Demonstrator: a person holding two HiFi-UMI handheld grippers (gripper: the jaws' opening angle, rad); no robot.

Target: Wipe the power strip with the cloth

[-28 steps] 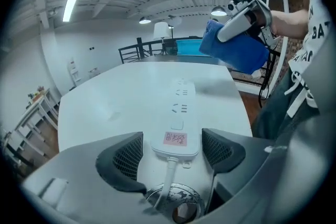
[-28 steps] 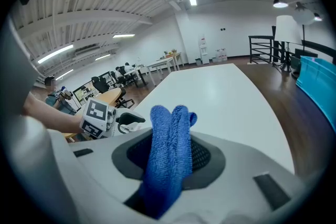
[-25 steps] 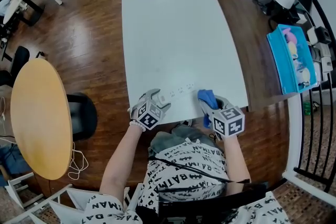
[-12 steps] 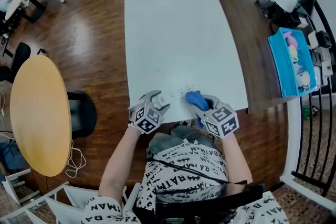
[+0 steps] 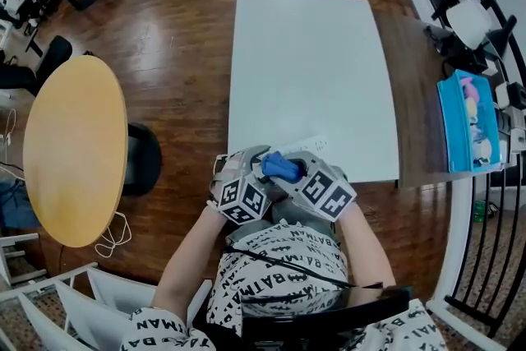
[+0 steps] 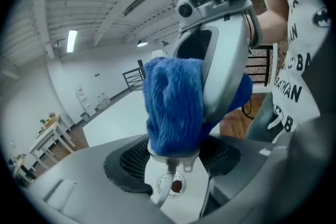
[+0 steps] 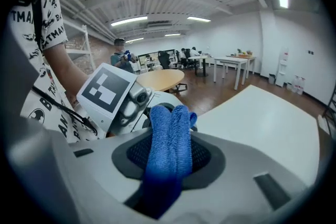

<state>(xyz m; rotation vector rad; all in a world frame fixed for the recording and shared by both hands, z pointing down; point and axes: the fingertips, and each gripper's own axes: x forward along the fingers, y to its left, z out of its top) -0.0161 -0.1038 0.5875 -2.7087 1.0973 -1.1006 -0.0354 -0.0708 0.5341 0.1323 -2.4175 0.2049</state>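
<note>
Wipe so far: under way, by my reading. The cloth (image 6: 173,107) lies against the power strip (image 6: 174,181) and covers its far part in the left gripper view. No view shows how much of the casing has been gone over.
Wipe left: likely most of the strip's length, its sides and its underside. Nothing shows a finished pass.
Strip's place: one end sits in the left tool (image 5: 256,167), at the near edge of the worktop (image 5: 312,53). In the head view the other end reaches out over the white top. I cannot tell whether it rests there.
Left grip: the jaws stand fairly wide but have just been closing. The pads appear pressed on the strip's white body from either side.
Right grip: the right tool (image 7: 169,152) is clamped on a fold of the blue cloth. The cloth bunches out past the tips and meets the strip just beside the left tool.
Tray: a blue tray (image 5: 449,127) stands on the darker table (image 5: 415,111) to the right, well apart from the work. It holds several pale things (image 5: 475,113), pink, yellowish and white, too small to name.
Tray's part: none in the wipe, as far as I can judge.
</note>
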